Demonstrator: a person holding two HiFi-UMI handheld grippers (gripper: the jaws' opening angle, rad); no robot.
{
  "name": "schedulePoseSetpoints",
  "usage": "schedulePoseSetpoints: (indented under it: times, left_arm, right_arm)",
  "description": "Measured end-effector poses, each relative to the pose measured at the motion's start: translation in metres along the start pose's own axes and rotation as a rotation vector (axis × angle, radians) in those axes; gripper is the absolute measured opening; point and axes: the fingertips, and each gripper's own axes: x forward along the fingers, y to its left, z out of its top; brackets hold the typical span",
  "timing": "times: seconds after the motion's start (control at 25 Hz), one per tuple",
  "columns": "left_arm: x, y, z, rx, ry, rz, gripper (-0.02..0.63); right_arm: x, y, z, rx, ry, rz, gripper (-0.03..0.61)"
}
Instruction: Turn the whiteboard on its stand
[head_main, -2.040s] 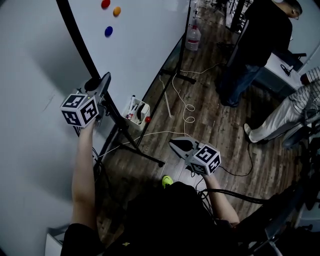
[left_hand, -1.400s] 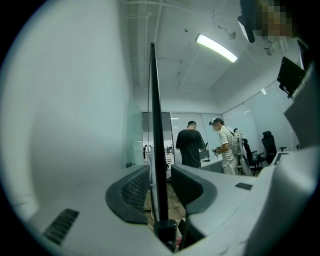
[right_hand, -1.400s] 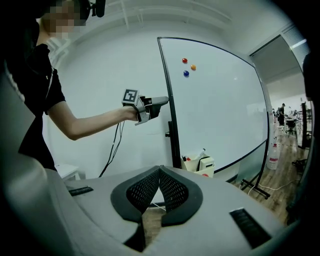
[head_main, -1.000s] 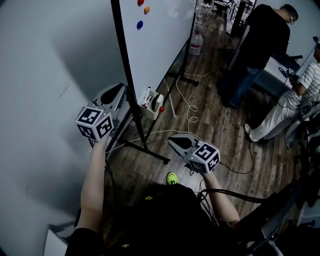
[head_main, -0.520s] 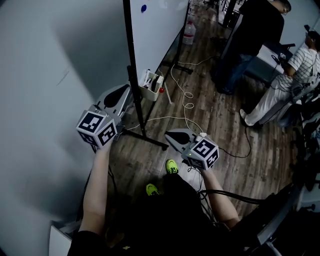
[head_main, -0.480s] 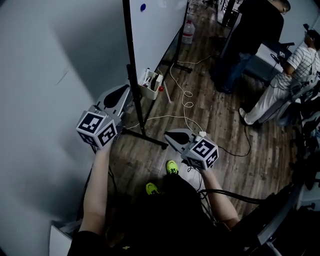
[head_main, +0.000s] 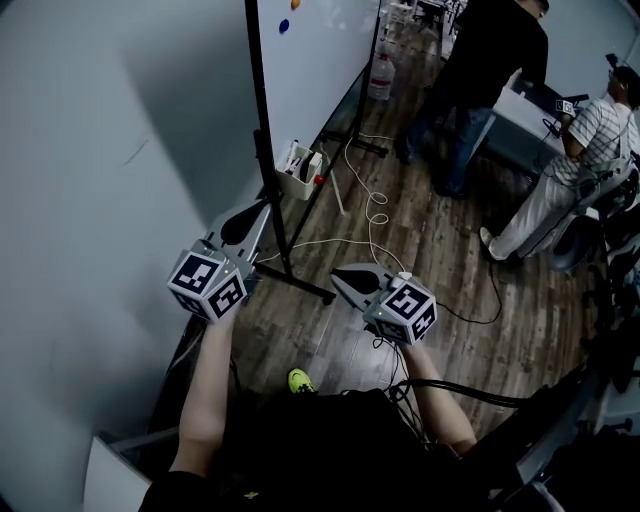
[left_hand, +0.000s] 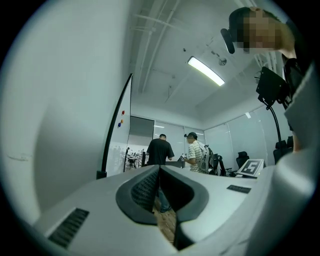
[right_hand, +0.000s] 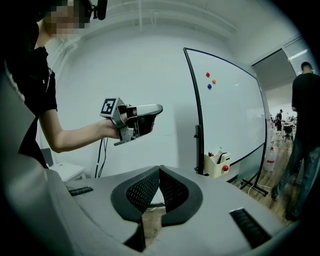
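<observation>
Whiteboard (head_main: 320, 60) stands upright, edge-on, just ahead of the closed, empty left claw (head_main: 256, 212). Right claw (head_main: 340, 278), also closed and empty, lies farther off.

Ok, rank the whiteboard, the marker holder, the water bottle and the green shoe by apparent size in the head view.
1. whiteboard, by far the largest.
2. marker holder and water bottle look about alike. The bottle stands farther off, so I won't rank them.
3. green shoe, the smallest and only partly showing.
</observation>
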Motion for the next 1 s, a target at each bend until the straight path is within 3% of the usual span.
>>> schedulePoseSetpoints:
  times: [1.0]
  left_arm:
    - [-0.001, -0.151, -0.049, -0.062, 0.03, 0.101, 0.012]
  right_arm:
    - [-0.124, 0.003, -0.041, 0.011, -0.013, 0.153, 0.005]
